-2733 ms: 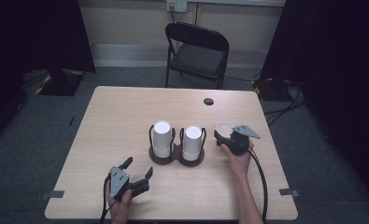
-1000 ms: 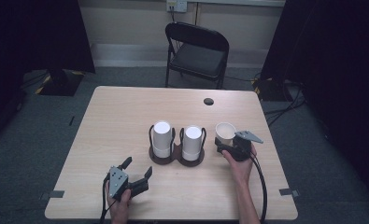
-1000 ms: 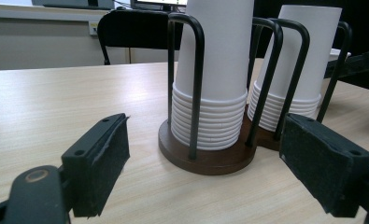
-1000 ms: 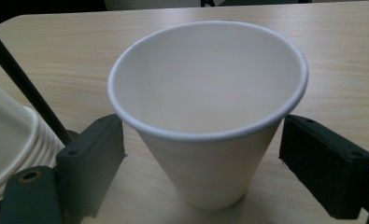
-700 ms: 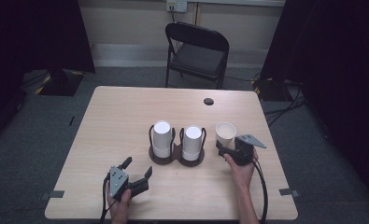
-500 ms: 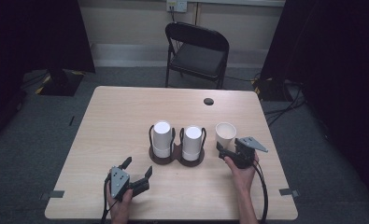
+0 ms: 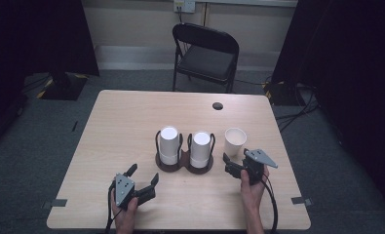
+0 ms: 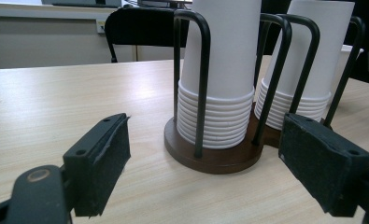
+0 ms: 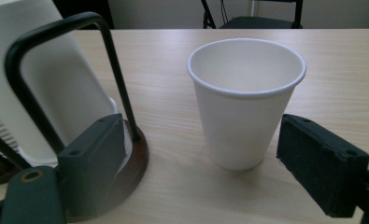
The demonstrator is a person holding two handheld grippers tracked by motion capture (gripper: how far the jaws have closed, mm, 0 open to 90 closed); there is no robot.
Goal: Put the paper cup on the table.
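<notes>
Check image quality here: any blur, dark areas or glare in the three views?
High view: table evenly lit and sharp, surroundings fall into near-black. Left gripper view: near fingers soft, cup stacks sharp. Right gripper view: cup crisp with a faint shadow, holder at the left edge blurred. No glare.

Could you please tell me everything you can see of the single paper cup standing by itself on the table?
The paper cup is plain white with a rolled rim, tapering to a narrower base. It stands upright, mouth up, and looks empty, directly on the wooden table, just right of the cup holder and apart from it. The right hand-held gripper sits in front of it with jaws open; the pads are clear of its sides, so nothing touches it but the table.
</notes>
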